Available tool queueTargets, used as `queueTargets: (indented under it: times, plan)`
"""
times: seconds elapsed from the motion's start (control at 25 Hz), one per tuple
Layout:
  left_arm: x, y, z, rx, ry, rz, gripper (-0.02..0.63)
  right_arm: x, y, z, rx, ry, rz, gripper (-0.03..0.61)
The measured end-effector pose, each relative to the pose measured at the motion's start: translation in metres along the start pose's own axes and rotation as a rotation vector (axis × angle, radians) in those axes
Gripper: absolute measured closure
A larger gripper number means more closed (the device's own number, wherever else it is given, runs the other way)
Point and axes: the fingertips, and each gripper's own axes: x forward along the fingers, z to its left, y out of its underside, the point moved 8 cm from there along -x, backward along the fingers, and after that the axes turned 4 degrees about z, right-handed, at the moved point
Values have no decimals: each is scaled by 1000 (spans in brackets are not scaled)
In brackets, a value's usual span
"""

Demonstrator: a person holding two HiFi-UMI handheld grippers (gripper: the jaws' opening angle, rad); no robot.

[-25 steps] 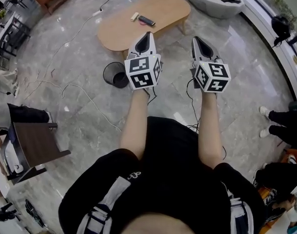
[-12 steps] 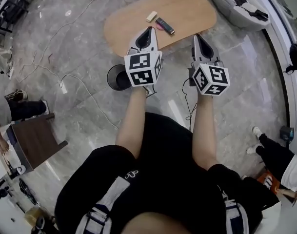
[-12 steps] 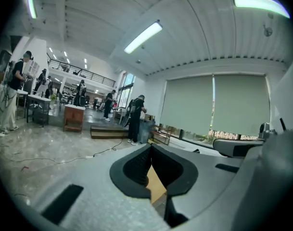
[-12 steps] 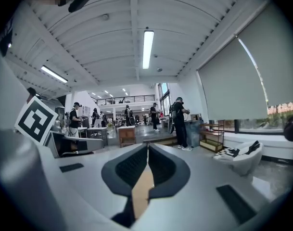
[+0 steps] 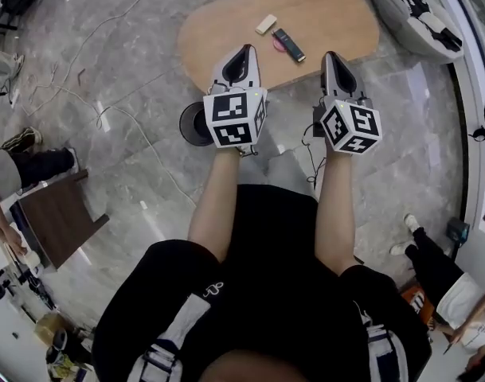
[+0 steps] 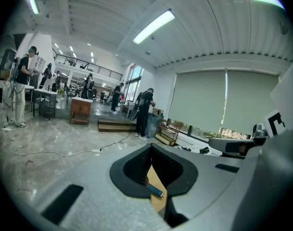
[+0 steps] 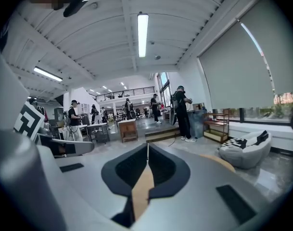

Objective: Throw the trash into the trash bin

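Observation:
In the head view an oval wooden table stands ahead, carrying a cream block, a dark bar-shaped object and a small pink piece. A round black trash bin sits on the floor by the table's near left end. My left gripper hangs shut and empty over the table's near edge, just right of the bin. The right gripper is shut and empty beside it. In the left gripper view the shut gripper frames the dark object on wood.
A brown side table stands on the marble floor at the left. A patterned beanbag lies at the top right. Cables trail across the floor. People's legs and shoes show at the left edge and bottom right.
The table and bin have drawn nearer and both grippers now reach the table's near edge. The dark object has come into the left gripper view. Both stay shut.

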Motion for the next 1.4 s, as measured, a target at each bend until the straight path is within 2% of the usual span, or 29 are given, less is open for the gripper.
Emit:
queueTargets:
  times: [0.16, 0.32, 0.64, 0.84, 1.04, 1.4]
  plan:
    - [10, 4, 21, -41, -51, 14, 611, 36, 5, 13, -8, -70, 35, 566]
    - [23, 24, 41, -79, -116, 56, 612, 69, 32, 18, 2, -131, 106, 566]
    - [88, 101, 66, -172, -194, 159, 612, 132, 121, -3, 17, -218, 274, 566]
    - [134, 139, 71, -245, -236, 206, 612, 175, 158, -26, -3, -258, 363, 566]
    - [172, 174, 69, -263, -258, 238, 612, 215, 194, -51, -26, -300, 409, 565]
    - [230, 217, 67, -282, -291, 272, 612, 285, 233, -76, -118, -390, 478, 565]
